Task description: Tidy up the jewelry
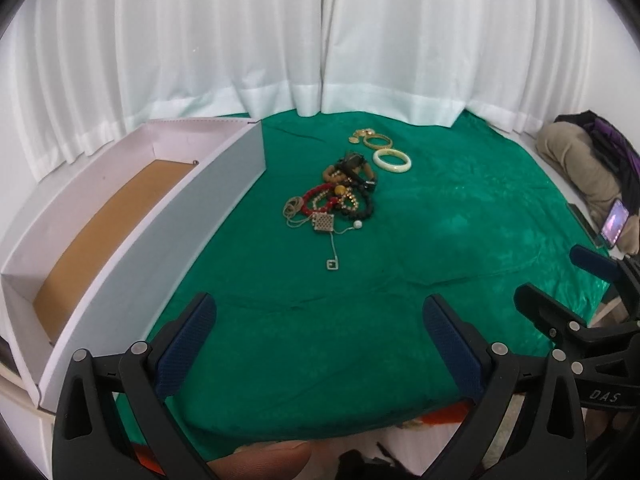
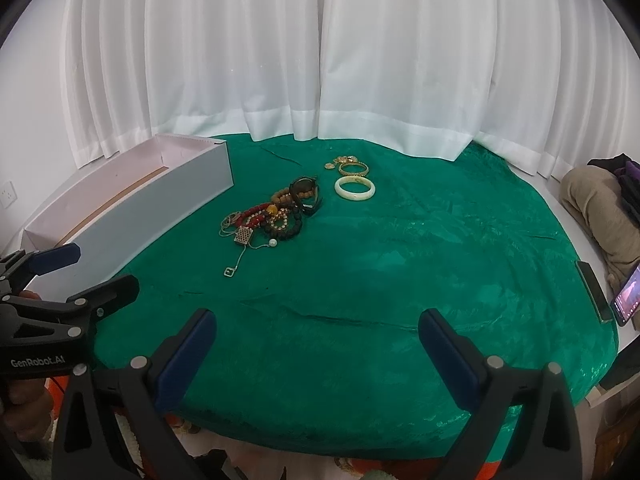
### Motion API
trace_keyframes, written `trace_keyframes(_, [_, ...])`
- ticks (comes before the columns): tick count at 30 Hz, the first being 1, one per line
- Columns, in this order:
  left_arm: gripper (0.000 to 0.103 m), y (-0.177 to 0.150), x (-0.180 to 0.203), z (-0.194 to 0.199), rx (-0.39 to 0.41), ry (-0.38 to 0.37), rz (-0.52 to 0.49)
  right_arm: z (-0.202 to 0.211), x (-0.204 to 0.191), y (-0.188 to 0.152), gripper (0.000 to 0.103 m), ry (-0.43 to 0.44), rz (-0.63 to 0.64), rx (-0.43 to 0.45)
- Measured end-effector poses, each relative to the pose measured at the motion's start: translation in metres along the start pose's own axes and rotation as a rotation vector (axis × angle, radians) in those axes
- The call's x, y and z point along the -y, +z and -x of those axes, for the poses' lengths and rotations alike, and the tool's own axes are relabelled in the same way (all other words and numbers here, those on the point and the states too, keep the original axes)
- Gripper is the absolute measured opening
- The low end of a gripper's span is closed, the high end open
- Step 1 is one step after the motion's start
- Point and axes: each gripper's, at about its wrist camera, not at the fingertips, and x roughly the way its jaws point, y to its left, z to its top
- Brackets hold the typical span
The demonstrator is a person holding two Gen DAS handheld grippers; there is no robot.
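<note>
Nearest, at the bottom edge of the left wrist view, a fingertip (image 1: 272,458) shows between the left gripper's arms. Left gripper (image 1: 320,312) spread wide, blue pads apart, nothing between them; it hovers over the near part of the green cloth (image 1: 440,240). Right gripper (image 2: 318,326) likewise spread wide and empty, just beside the left one, over the same near edge of cloth. Each gripper shows at the side of the other's view.

Mid-cloth: a tangled pile of jewelry (image 1: 340,196), well apart from both grippers. In it, a red bead bracelet (image 1: 318,200), black bead strands (image 1: 366,208), brown wooden beads, a square mesh pendant (image 1: 323,222), a white pearl (image 1: 357,224). A thin chain with a small square charm (image 1: 332,265) trails toward the grippers.

Just beyond the pile: a white bangle (image 1: 392,160), lying flat, then a gold bangle (image 1: 377,141) with small gold pieces beside it.

Left of the cloth: a long white box (image 1: 192,224), open on top, brown floor inside.

Far right, off the cloth: a lit phone (image 2: 628,300), a beige bundle (image 2: 592,196).

Back: white curtains (image 1: 320,40).
</note>
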Motion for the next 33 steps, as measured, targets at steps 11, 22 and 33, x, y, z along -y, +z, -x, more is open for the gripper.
trace_keyframes(11, [0.103, -0.0033, 0.0010, -0.0007, -0.009, 0.005, -0.004, -0.0005, -0.0010, -0.0016, 0.103, 0.001, -0.003, 0.000])
trace_keyframes(22, [0.103, -0.0036, 0.0006, -0.0016, -0.010, 0.003, -0.005, -0.0011, 0.0001, -0.0028, 0.103, 0.001, -0.005, 0.003])
trace_keyframes(33, [0.103, -0.0038, 0.0002, -0.0017, -0.011, 0.002, -0.005, -0.0017, -0.0003, -0.0033, 0.103, 0.002, -0.007, 0.003])
